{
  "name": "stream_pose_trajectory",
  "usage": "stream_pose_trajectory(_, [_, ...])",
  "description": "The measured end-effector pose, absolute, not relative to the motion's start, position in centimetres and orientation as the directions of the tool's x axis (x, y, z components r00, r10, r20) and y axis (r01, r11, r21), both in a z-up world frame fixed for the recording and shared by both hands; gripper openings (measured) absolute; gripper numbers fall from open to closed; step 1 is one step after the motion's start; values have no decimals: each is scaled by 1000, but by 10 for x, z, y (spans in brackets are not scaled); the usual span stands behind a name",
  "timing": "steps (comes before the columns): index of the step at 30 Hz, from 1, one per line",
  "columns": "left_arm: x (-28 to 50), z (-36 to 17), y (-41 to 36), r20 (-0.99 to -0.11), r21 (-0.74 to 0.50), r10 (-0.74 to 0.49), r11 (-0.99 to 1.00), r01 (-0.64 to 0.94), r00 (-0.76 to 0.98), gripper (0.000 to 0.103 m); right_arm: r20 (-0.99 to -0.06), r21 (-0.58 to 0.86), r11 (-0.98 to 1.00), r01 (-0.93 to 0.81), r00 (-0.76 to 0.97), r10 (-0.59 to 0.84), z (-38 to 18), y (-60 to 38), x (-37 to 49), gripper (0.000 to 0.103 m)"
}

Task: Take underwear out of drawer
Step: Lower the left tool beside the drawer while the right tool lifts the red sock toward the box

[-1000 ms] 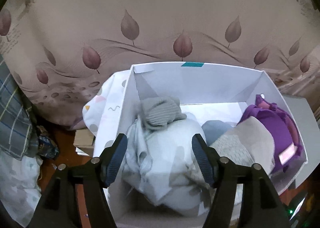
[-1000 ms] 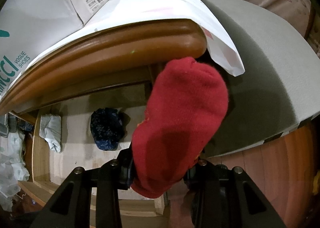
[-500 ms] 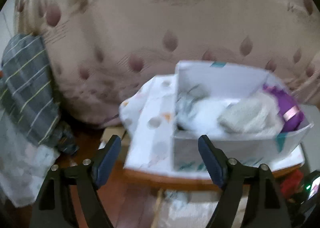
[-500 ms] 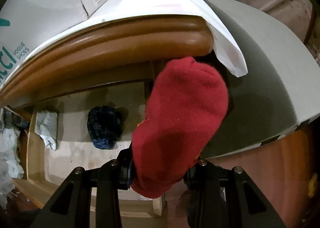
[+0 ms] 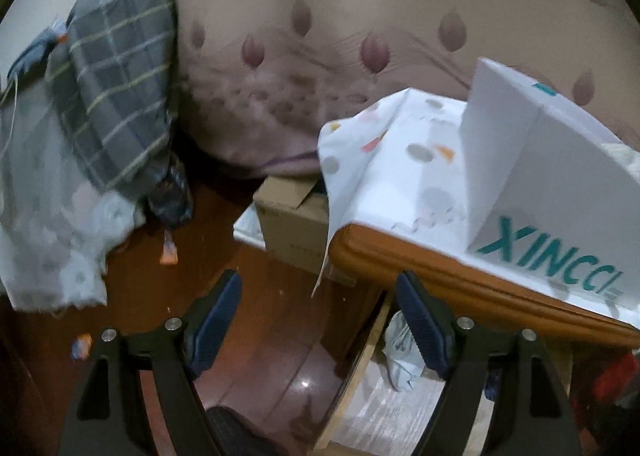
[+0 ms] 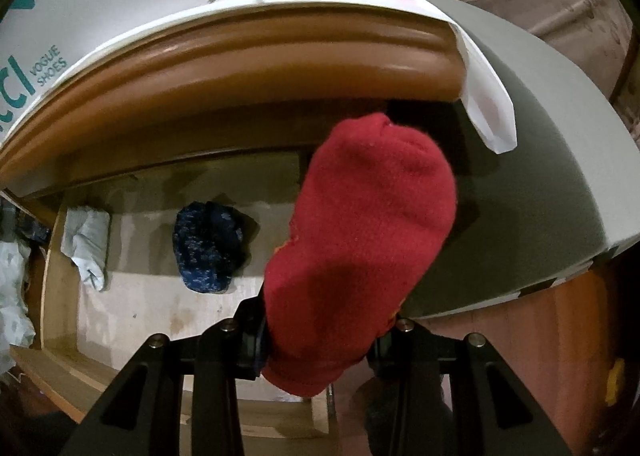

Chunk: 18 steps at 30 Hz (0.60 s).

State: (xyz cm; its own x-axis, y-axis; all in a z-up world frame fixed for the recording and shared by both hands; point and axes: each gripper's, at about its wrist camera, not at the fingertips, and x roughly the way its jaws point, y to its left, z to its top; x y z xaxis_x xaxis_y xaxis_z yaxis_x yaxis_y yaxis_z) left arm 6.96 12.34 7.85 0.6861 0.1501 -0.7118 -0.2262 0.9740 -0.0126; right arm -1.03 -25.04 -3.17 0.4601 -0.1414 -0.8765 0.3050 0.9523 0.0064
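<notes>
A navy bundle and pale garment are held in the open drawer; a red sock is clamped by the downward-angled right gripper; the left gripper is spread empty

Dim warm indoor light. Left wrist view soft with motion blur, worst at 9 o'clock; small glare spot on wooden floor at 6 o'clock. Right wrist view sharper, drawer interior shadowed. Fisheye bending, black corners
</notes>
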Motion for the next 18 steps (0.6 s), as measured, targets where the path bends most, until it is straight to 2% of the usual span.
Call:
stream_pose_trajectory(3, [71,59,126,-741,-22,145,971,-240,656,77,-870,-22,954,299,465,-166,-31,-250,-10,37])
stream_pose_trajectory(10, [83,33,150,-796,-35,164,949,-314,583,77,-872,15,960,280,473,-125,-31,-247,-9,37])
stream_pose_trajectory(18, [82,41,166,-794,-55,174,933,-354,583,79,-855,19,972,236,507,-107,-18,-237,-11,37])
